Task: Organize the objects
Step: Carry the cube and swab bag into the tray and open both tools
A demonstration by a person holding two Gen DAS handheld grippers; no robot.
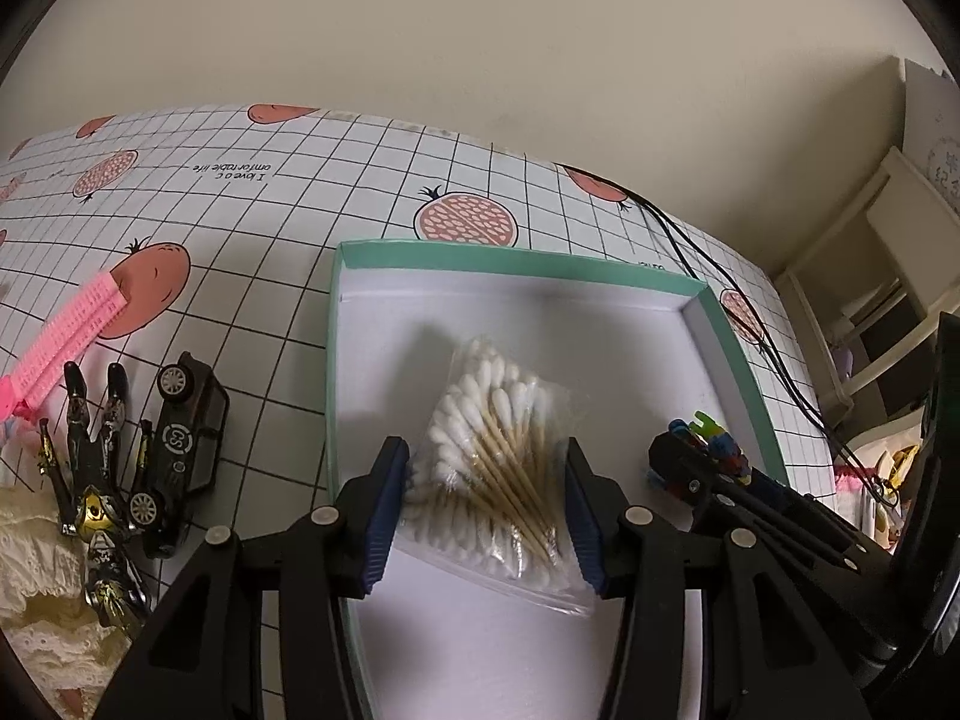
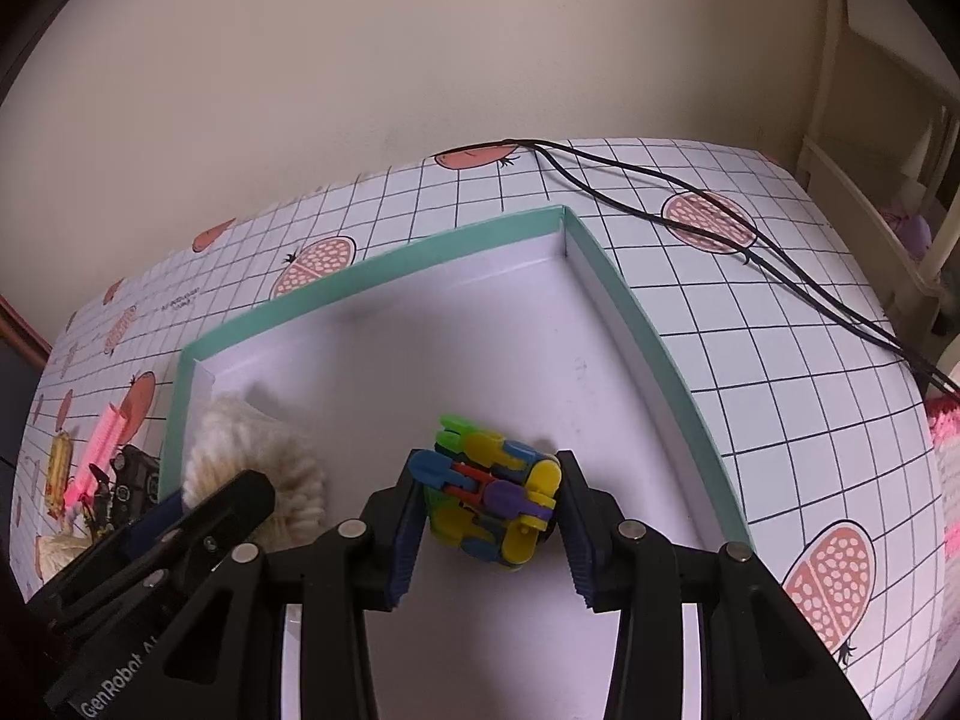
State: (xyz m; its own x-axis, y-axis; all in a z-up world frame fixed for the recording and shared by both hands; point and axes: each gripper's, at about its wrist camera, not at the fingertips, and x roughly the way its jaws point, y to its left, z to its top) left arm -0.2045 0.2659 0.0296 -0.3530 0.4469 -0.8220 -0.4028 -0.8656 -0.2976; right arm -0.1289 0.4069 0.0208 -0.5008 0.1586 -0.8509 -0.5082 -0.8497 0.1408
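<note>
Hovering over the box point(image 1: 516, 261), both grippers gather clutter inside: the left gripper point(image 1: 486, 516) gapes around the swabs point(image 1: 498, 456), the right gripper point(image 2: 489, 519) pinches the toy point(image 2: 495, 495) at three o'clock.

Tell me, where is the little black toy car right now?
In the left wrist view, the black toy car lies on the tablecloth, left of the green-rimmed box, beside a gold-and-black toy.

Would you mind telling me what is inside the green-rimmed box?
Inside the box lie a bag of cotton swabs and a multicoloured plastic toy. The gripper arms hide the box's near end.
</note>
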